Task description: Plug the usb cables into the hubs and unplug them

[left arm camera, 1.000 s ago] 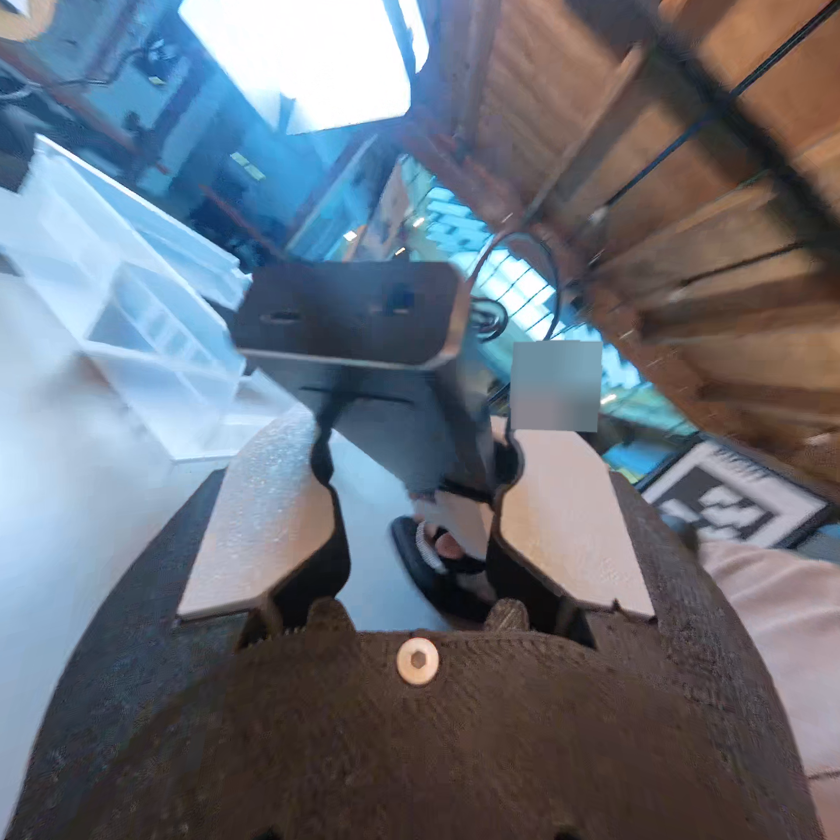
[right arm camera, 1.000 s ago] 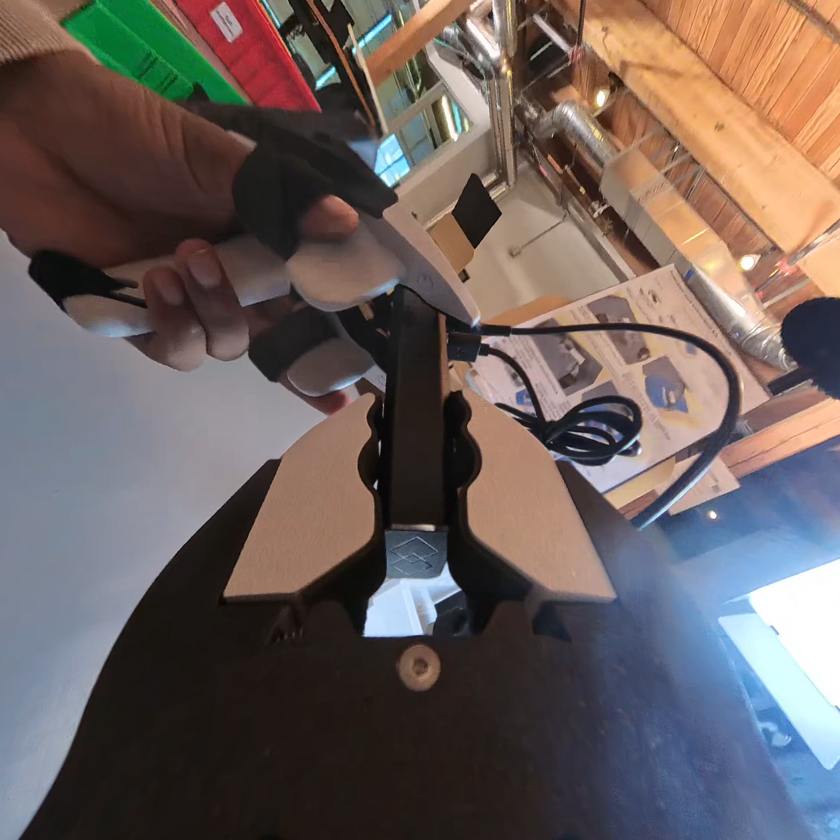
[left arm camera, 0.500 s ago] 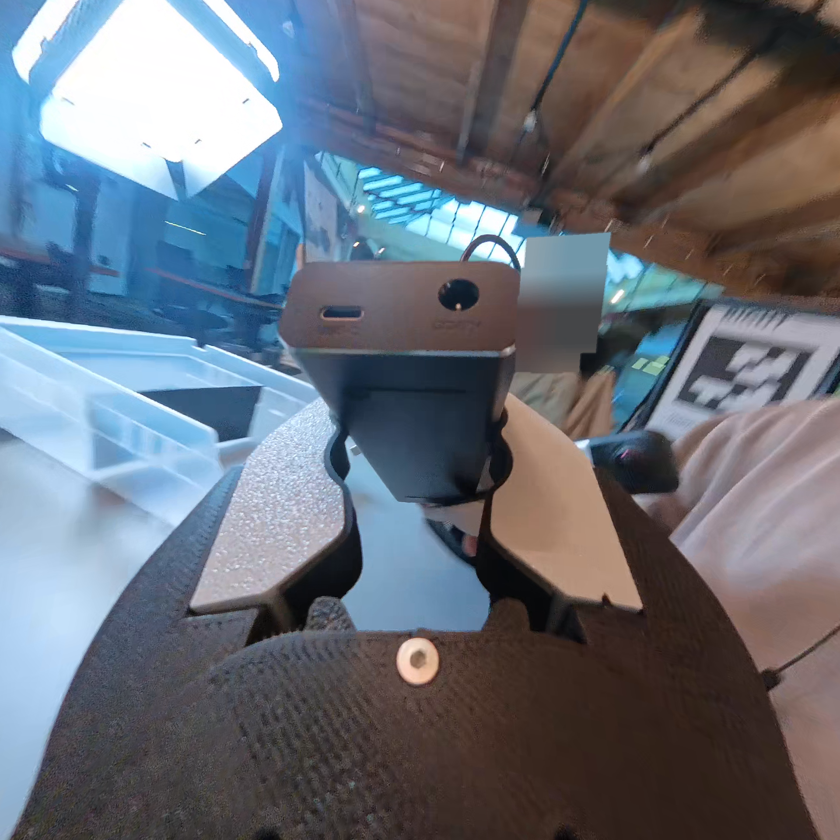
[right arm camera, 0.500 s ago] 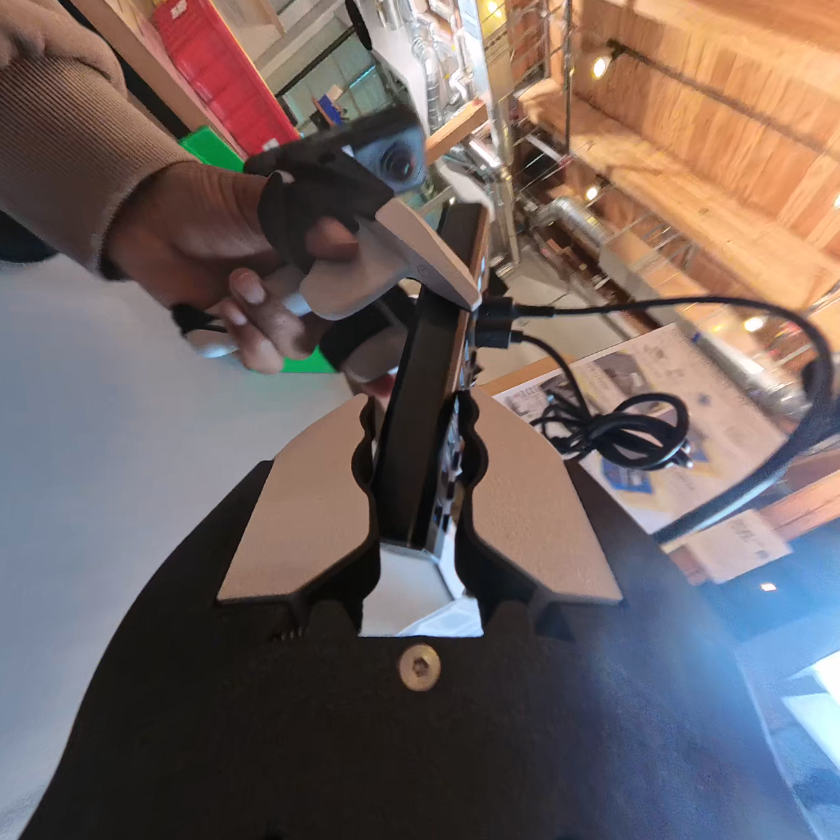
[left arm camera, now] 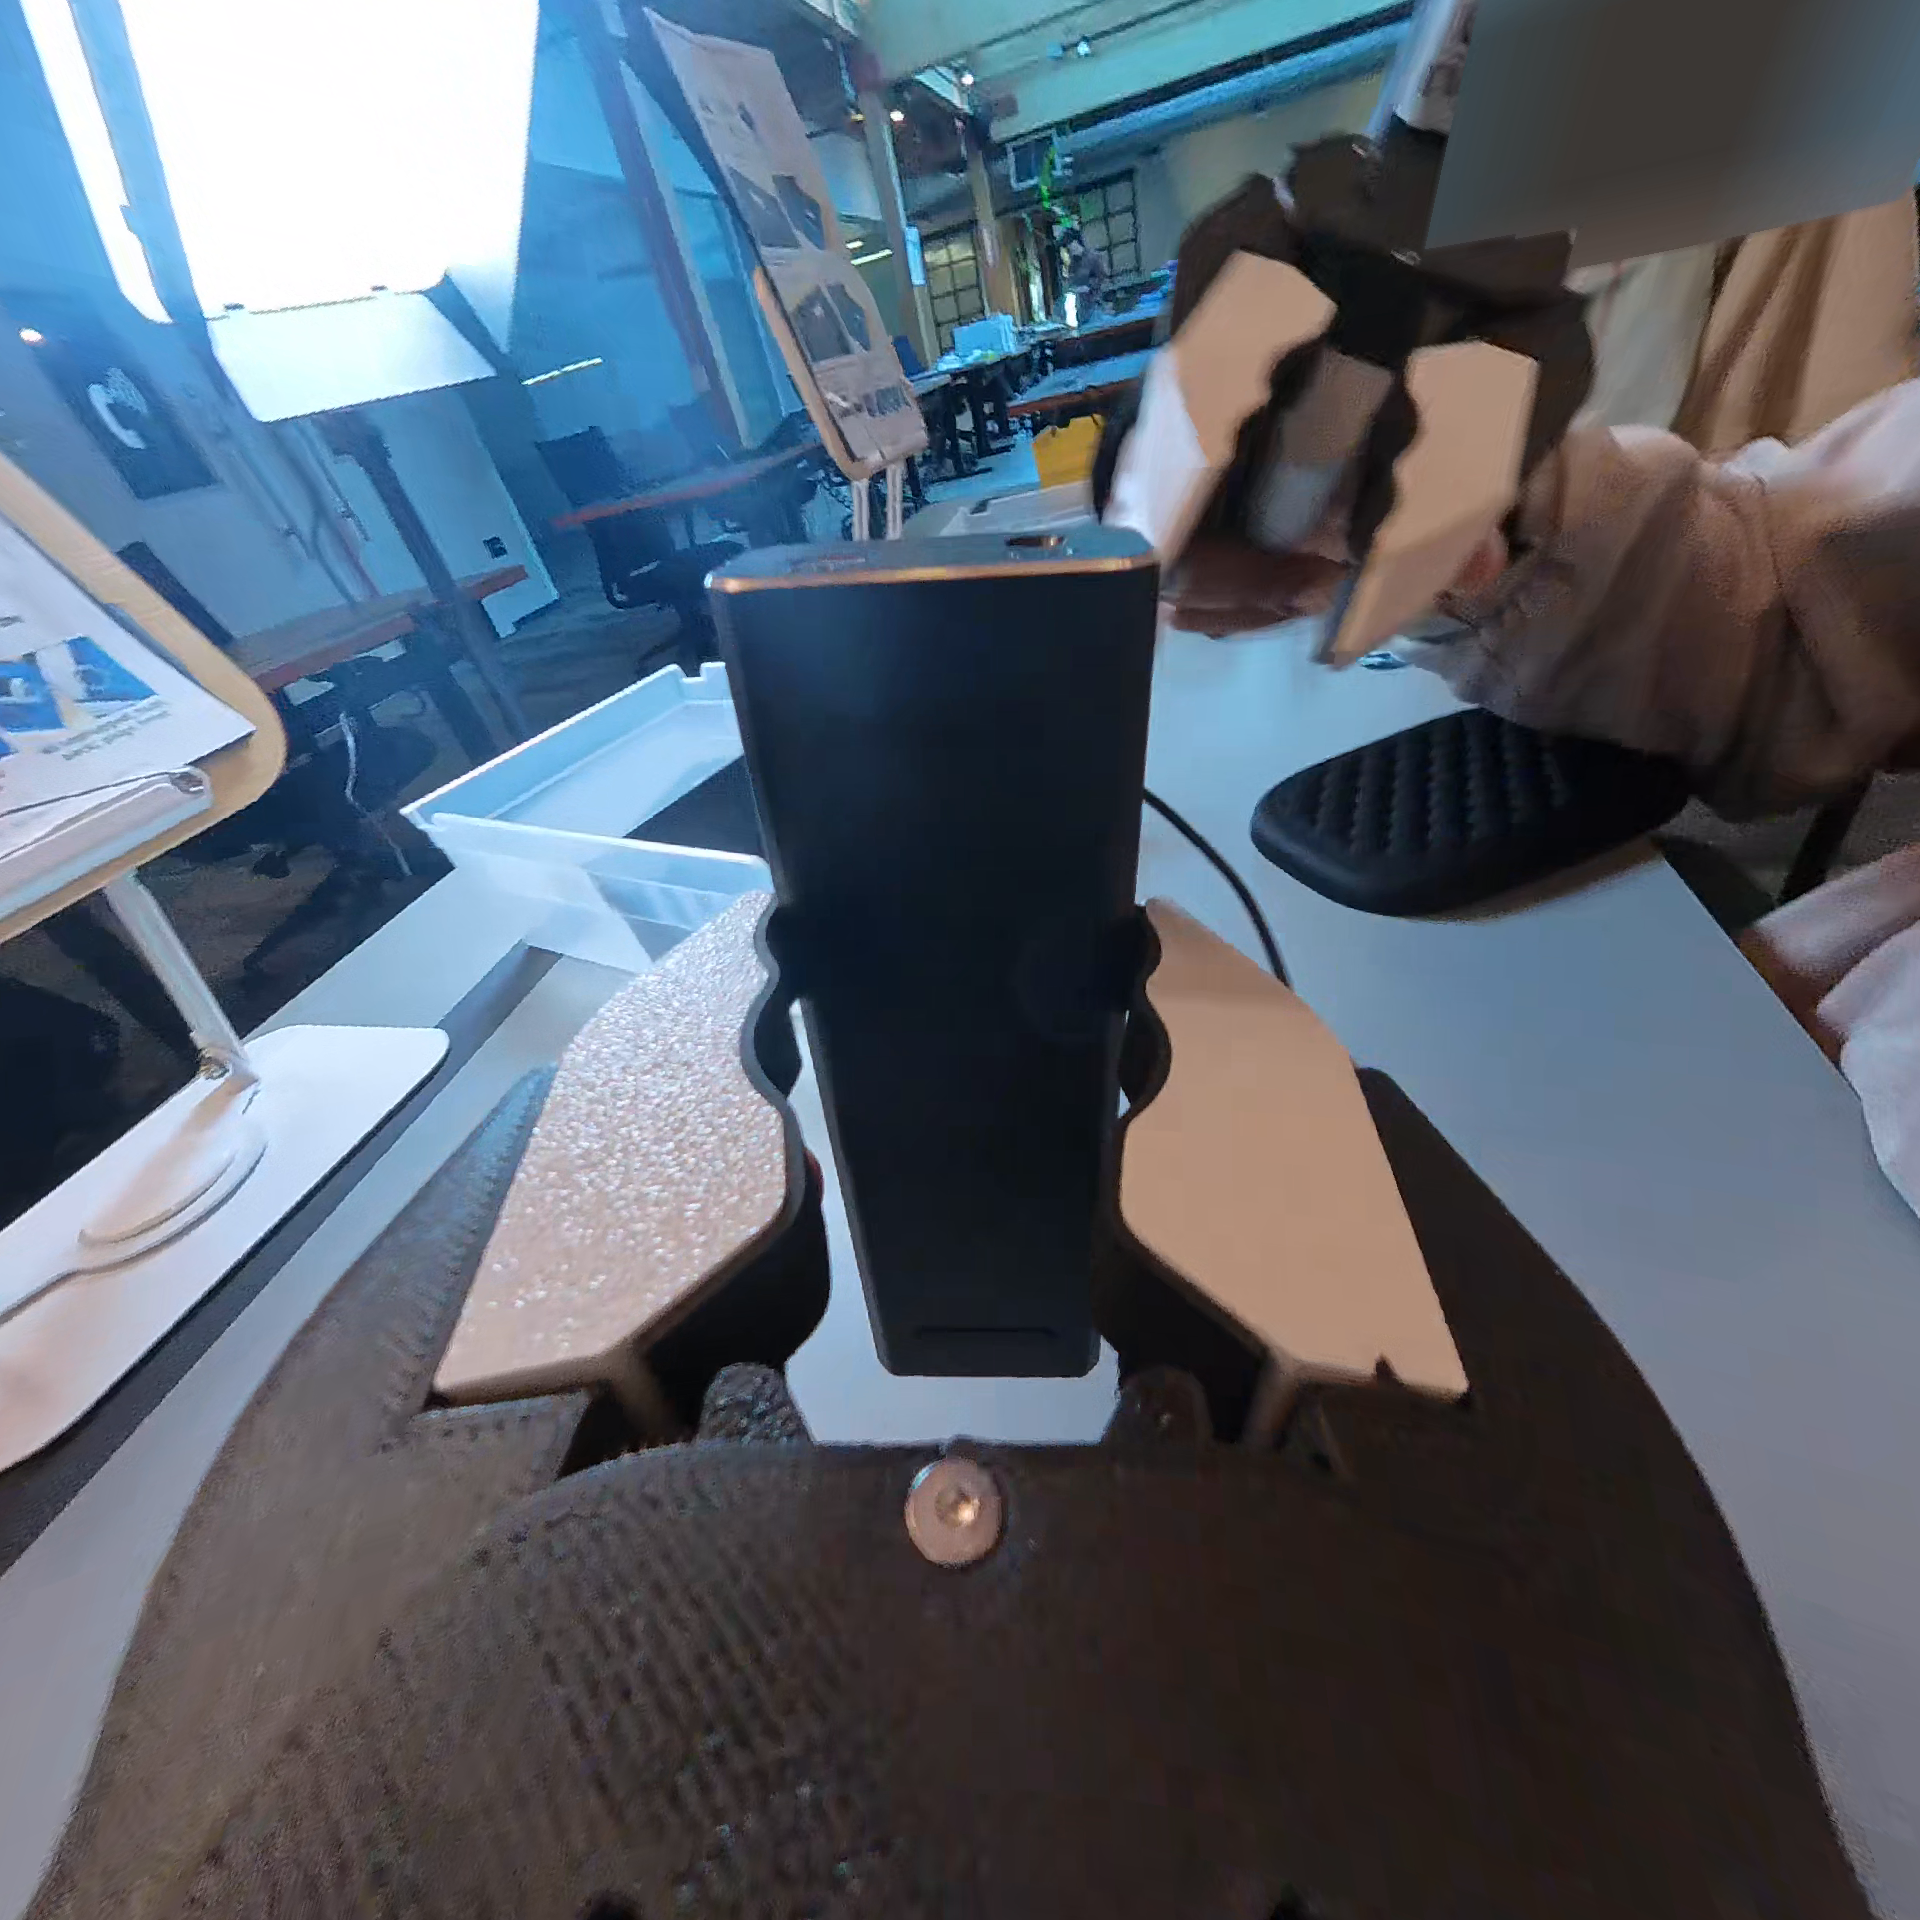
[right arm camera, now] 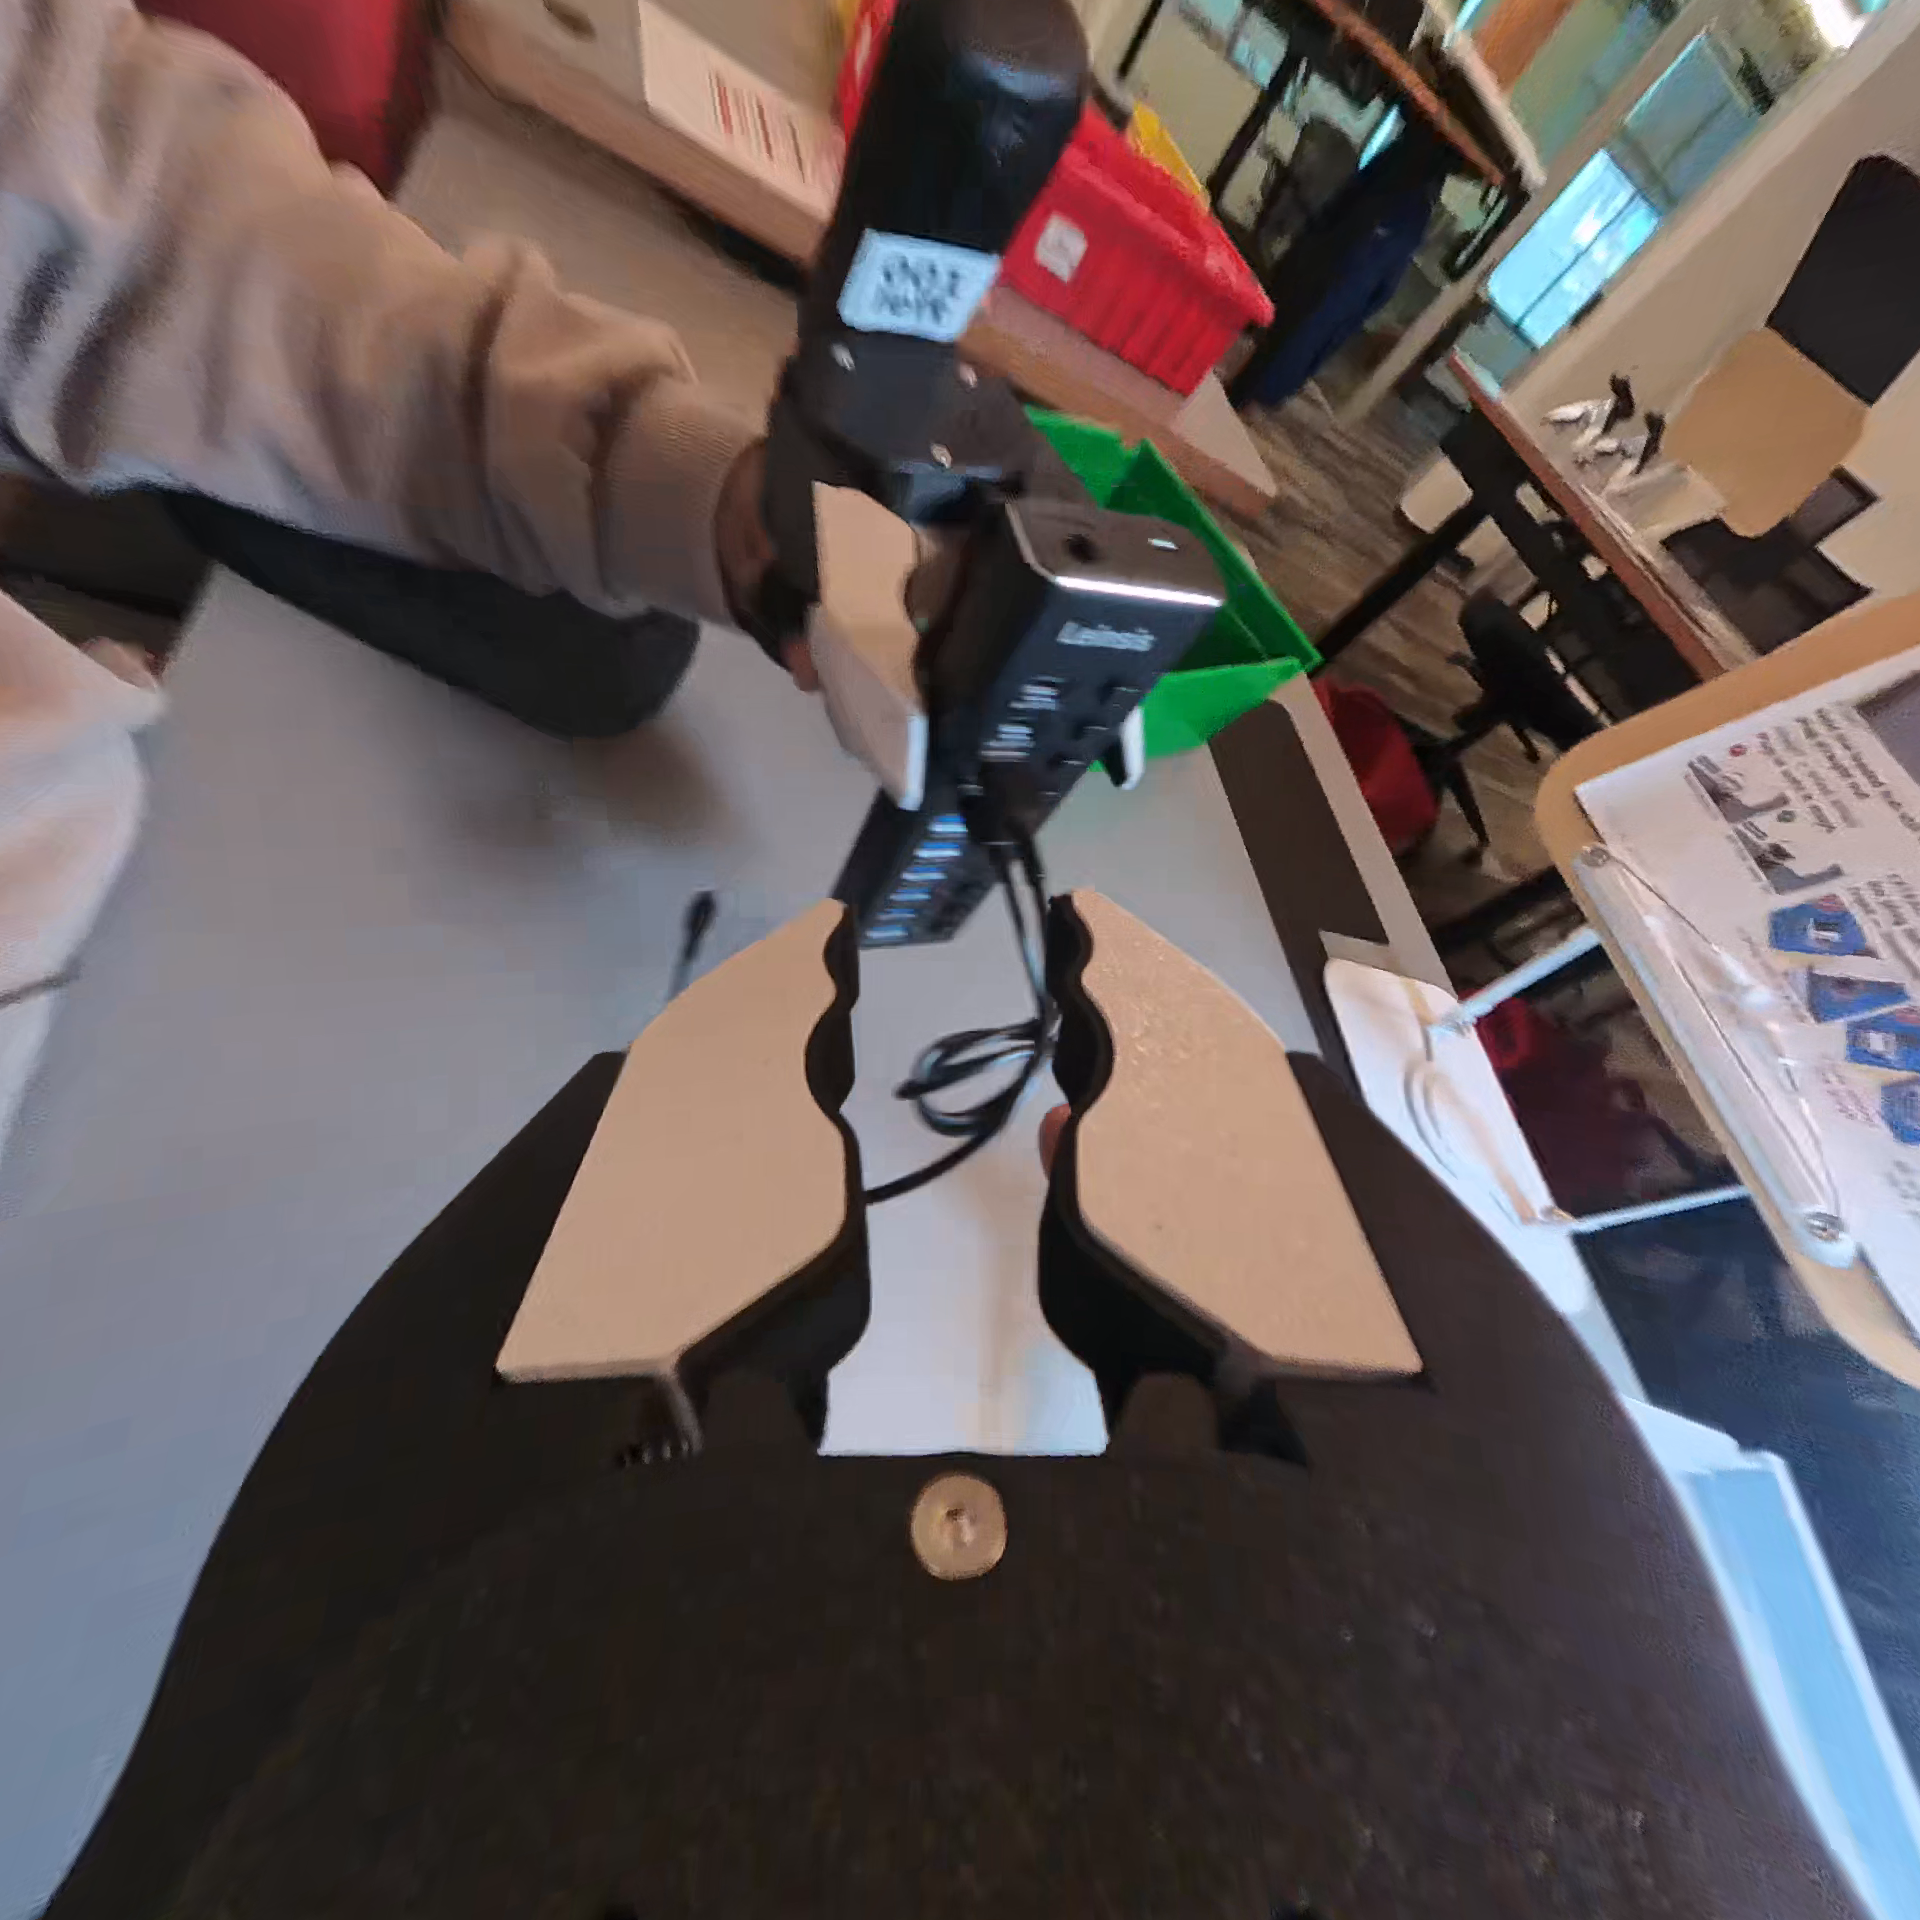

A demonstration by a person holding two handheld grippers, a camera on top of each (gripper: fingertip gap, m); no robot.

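Note:
My left gripper (left arm camera: 956,935) is shut on a black USB hub (left arm camera: 935,831) and holds it upright above the grey table (left arm camera: 1507,1091). In the right wrist view the hub (right arm camera: 1081,644) shows its ports, held between the left gripper's fingers (right arm camera: 868,644). A black cable (right arm camera: 1023,914) is plugged into the hub and hangs down to a loose coil (right arm camera: 977,1070) on the table. Another cable end (right arm camera: 694,925) lies on the table. My right gripper (right arm camera: 956,935) is open and empty, a short way from the hub. It also shows in the left wrist view (left arm camera: 1320,447).
A white plastic tray (left arm camera: 582,790) stands behind the hub. A sign on a white-based stand (right arm camera: 1766,987) is at the table's edge. A black mesh pad (left arm camera: 1455,810) lies by the person's sleeve. Green (right arm camera: 1195,582) and red bins (right arm camera: 1122,260) sit beyond the table. One gripper's finger ends stand about 8 cm off the other's.
My right gripper has let go of the hub, opened and drawn back. Both views have swung down from the ceiling toward the table. My left gripper still holds the hub.

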